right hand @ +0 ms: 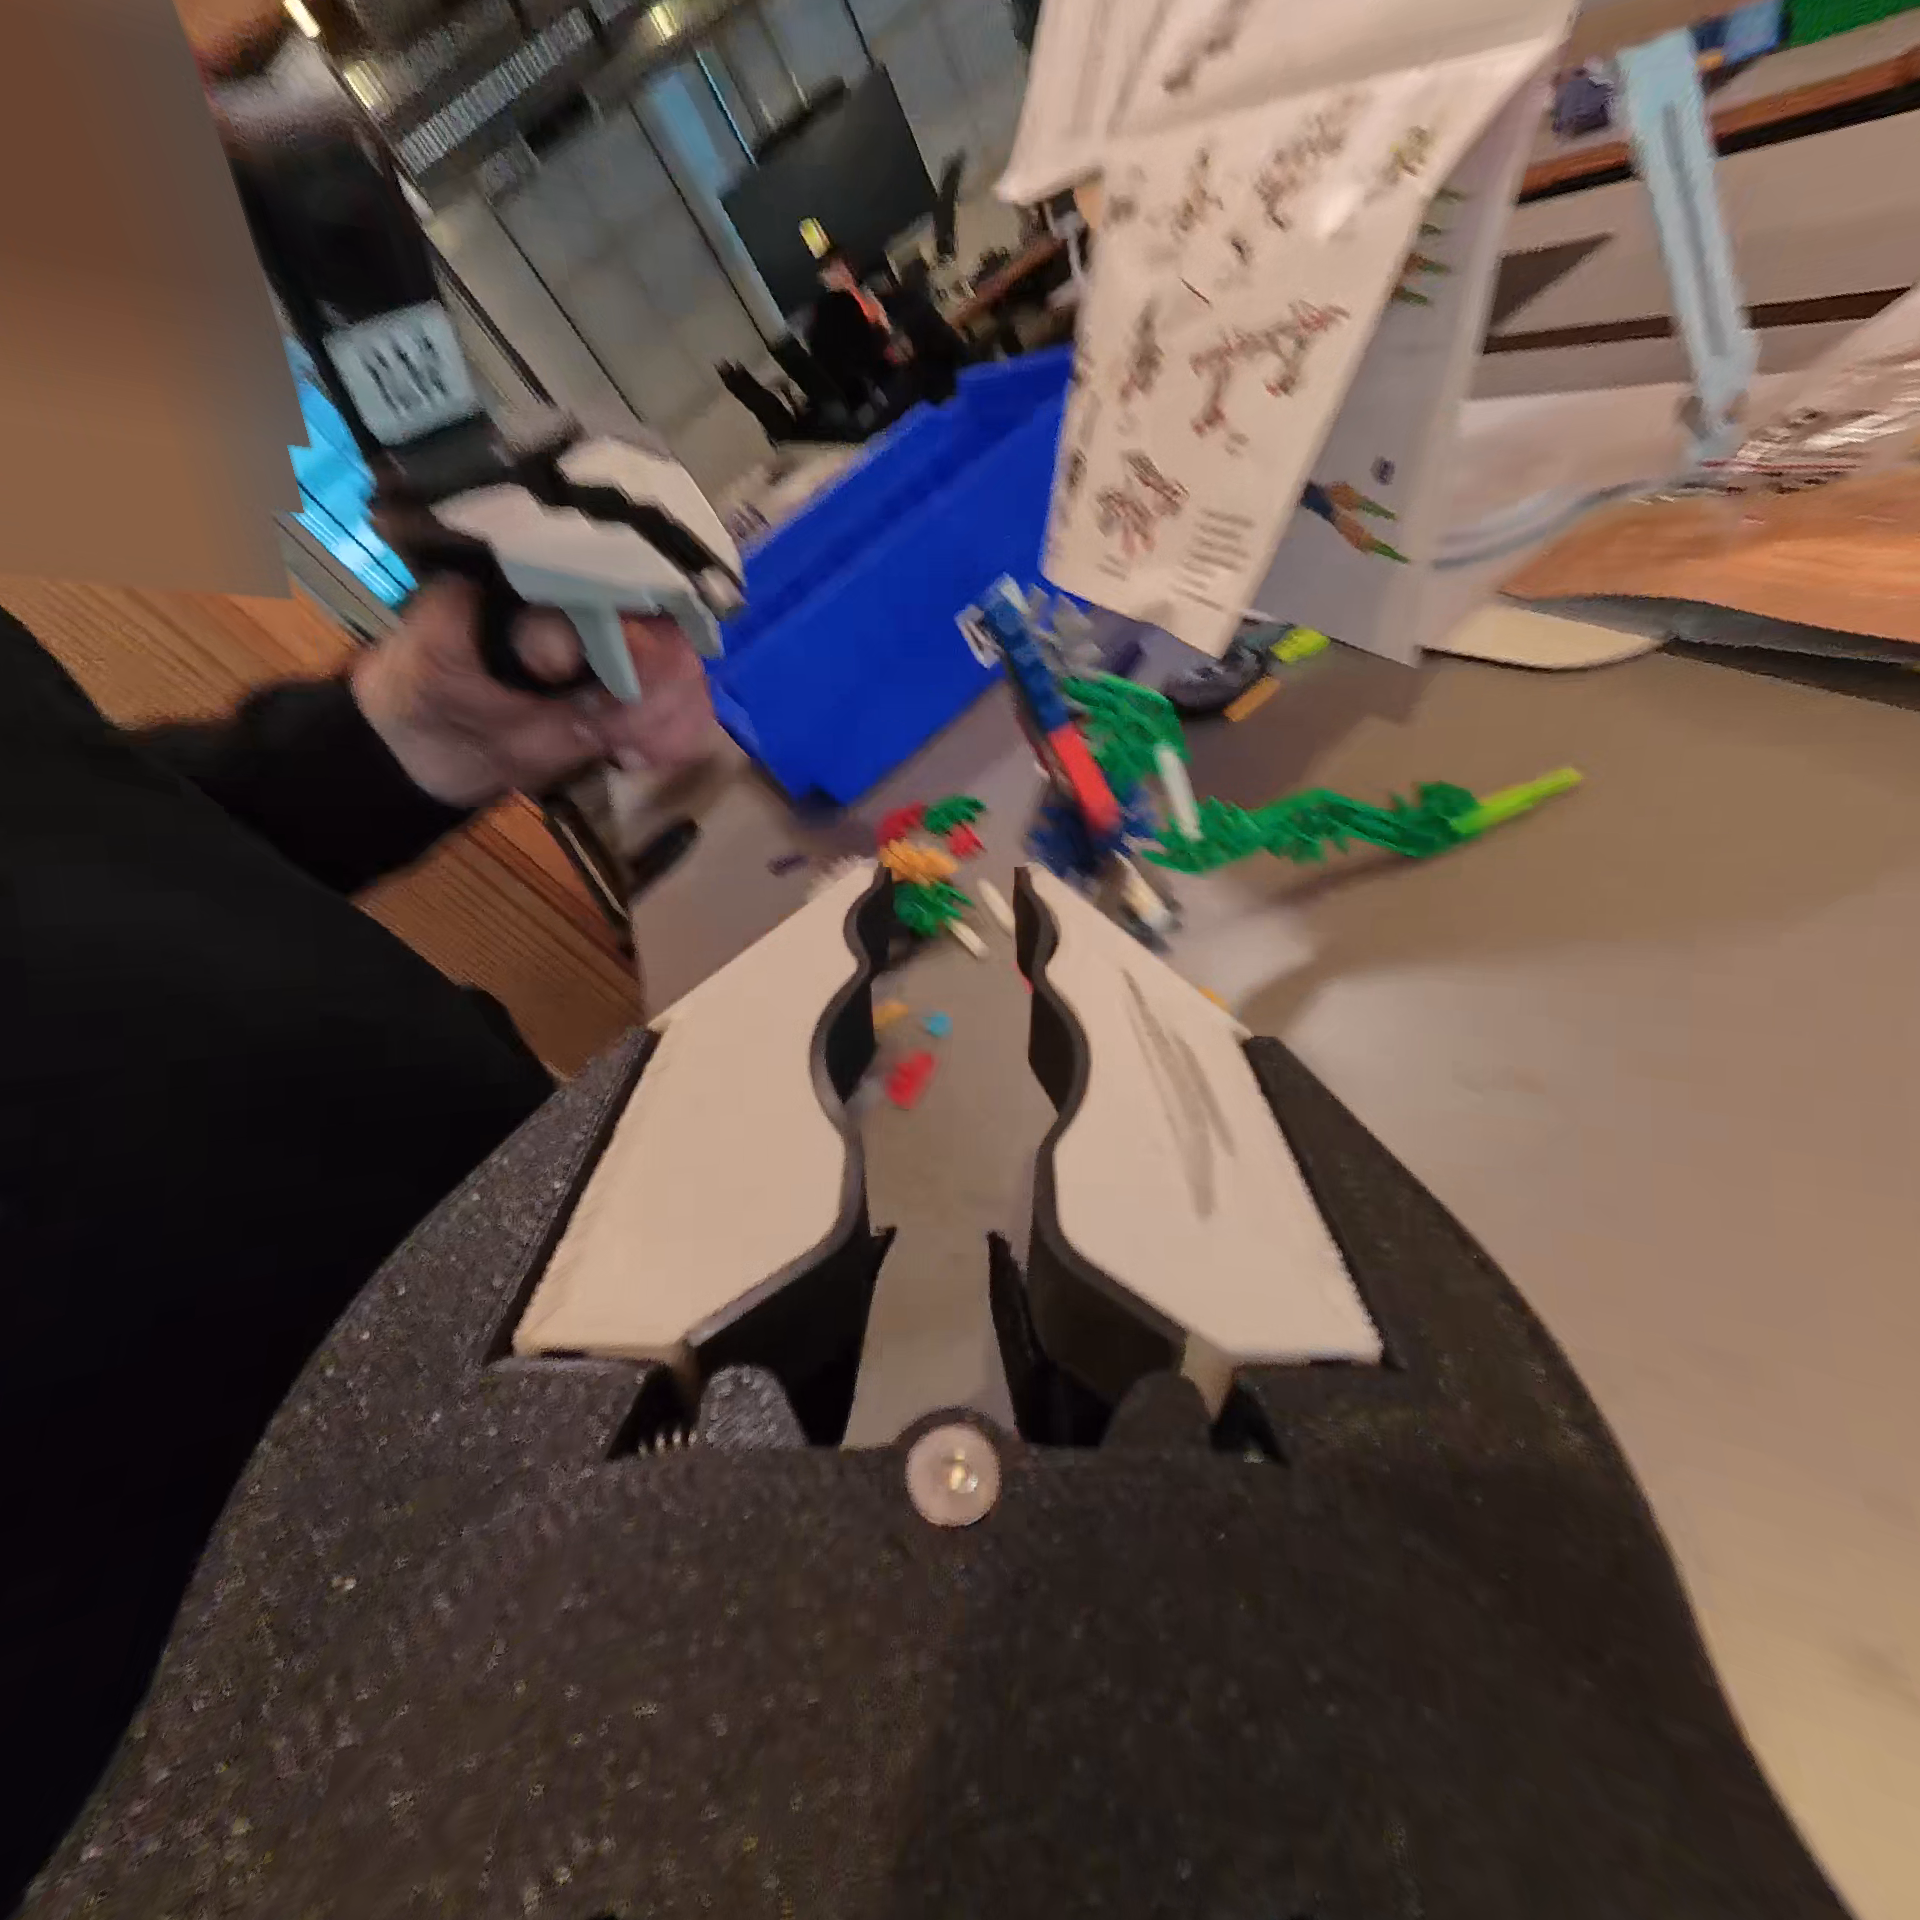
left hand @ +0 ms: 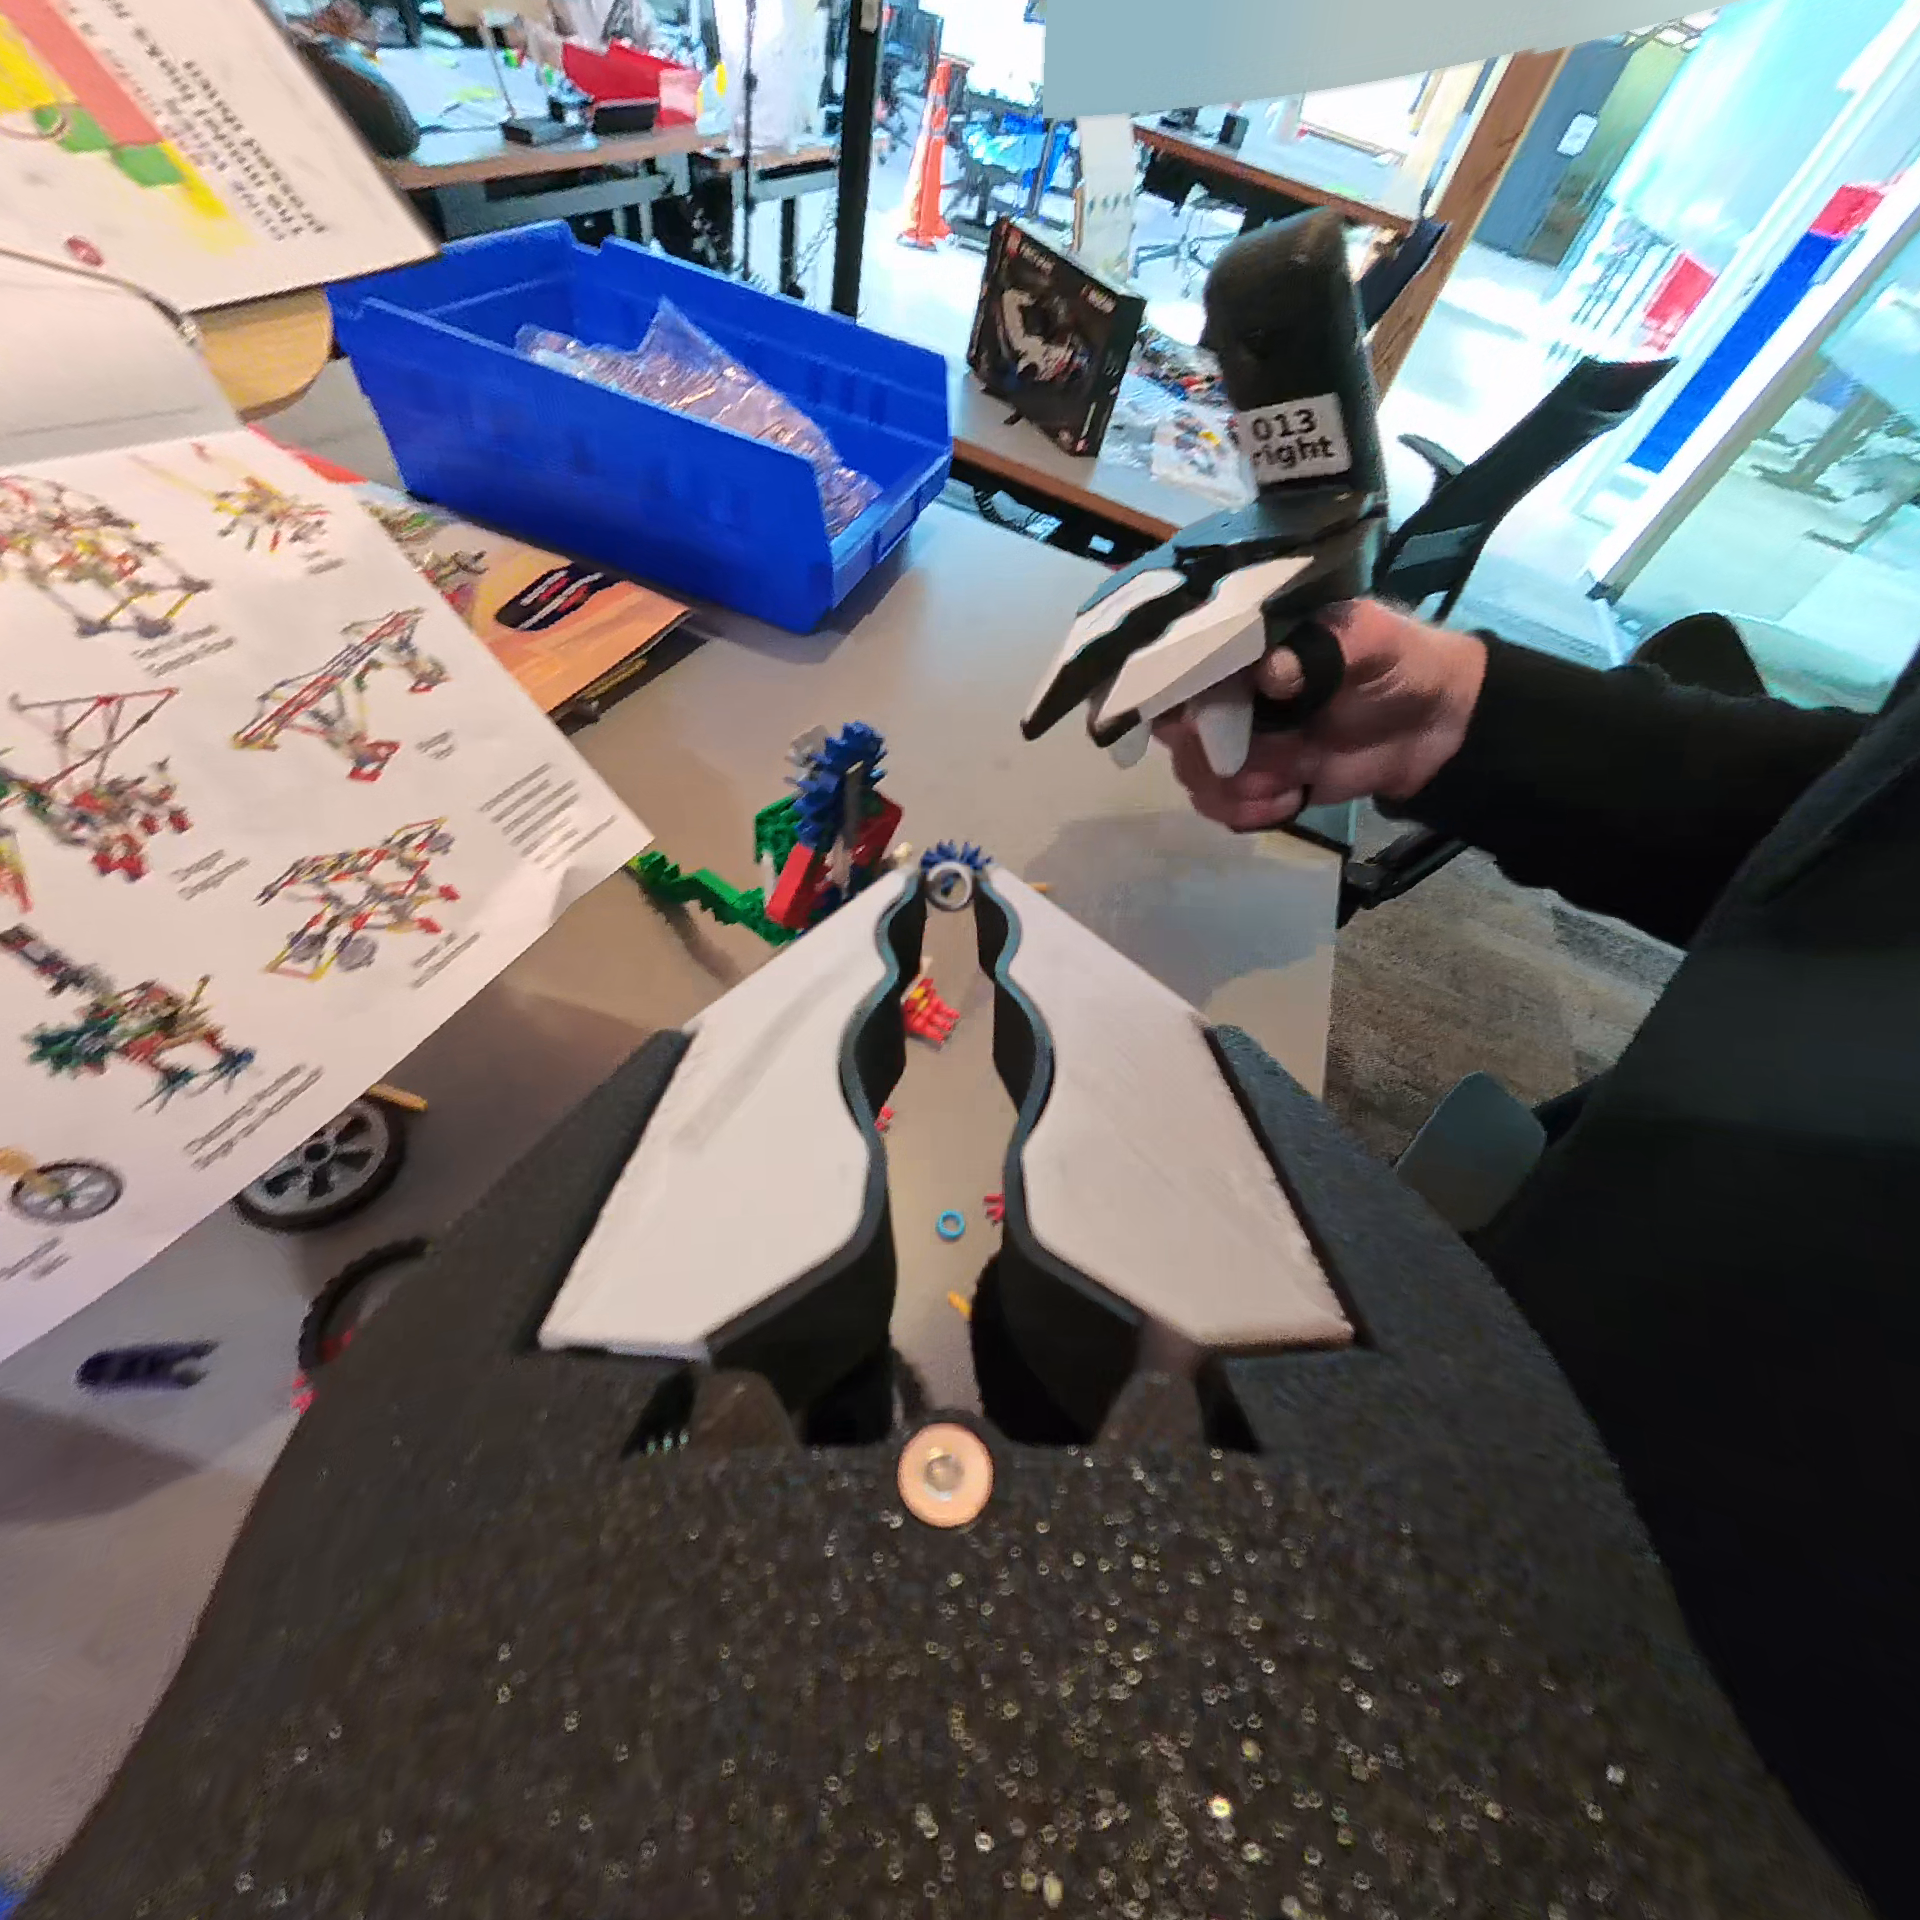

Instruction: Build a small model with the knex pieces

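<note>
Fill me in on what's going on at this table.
A person holds a gripper in each hand over a grey table strewn with small plastic construction pieces. The left gripper is shut on a small blue toothed gear, next to a partly built toy model. The right gripper hangs open and empty above loose pieces.

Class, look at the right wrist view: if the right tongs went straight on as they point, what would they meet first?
Probably the small pile of red, orange and green connector pieces just beyond the right tongs; blur makes depth uncertain.
</note>
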A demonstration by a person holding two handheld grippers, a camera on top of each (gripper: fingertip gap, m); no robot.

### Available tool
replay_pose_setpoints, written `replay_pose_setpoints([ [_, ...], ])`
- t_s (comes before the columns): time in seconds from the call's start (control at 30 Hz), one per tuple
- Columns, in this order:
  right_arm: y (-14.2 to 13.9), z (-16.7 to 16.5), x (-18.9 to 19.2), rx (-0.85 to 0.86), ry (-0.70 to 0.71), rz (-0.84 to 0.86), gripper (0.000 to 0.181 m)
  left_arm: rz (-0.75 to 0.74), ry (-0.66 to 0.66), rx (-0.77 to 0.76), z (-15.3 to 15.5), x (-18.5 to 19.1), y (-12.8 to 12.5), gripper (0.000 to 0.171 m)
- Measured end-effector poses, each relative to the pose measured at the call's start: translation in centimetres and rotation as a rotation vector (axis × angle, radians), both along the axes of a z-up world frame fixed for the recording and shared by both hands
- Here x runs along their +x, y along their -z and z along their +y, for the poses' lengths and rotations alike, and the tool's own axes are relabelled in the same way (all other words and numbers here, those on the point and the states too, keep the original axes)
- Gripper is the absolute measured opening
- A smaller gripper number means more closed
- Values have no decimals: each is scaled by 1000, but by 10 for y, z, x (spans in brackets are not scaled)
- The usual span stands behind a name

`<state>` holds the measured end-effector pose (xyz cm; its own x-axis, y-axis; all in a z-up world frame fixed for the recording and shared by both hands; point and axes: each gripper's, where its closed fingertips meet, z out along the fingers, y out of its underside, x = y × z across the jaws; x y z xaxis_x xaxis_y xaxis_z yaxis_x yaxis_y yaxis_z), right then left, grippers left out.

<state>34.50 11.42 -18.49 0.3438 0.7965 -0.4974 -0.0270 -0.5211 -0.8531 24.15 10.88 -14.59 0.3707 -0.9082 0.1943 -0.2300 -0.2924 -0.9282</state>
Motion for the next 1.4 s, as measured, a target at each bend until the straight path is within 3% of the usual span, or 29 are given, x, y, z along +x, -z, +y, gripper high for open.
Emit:
replay_pose_setpoints([
  [0.13, -33, -11, -35, -111, -53, 275, 23, -53, 54, 12, -9, 14, -8, 7],
  [0.27, -43, -15, -57, -238, -116, 468, 23, -118, 101, 20, -18, 26, -18, 7],
  [0.6, -61, -27, -73, -358, -270, 683, 22, -125, 143, 83, -26, 36, -22, 7],
  [0.83, -62, -28, -77, -378, -281, 733, 14, -131, 152, 91, -26, 38, -22, 7],
  [1.4, -53, -25, -73, -317, -196, 649, 9, -127, 152, 75, -26, 42, -14, 8],
])
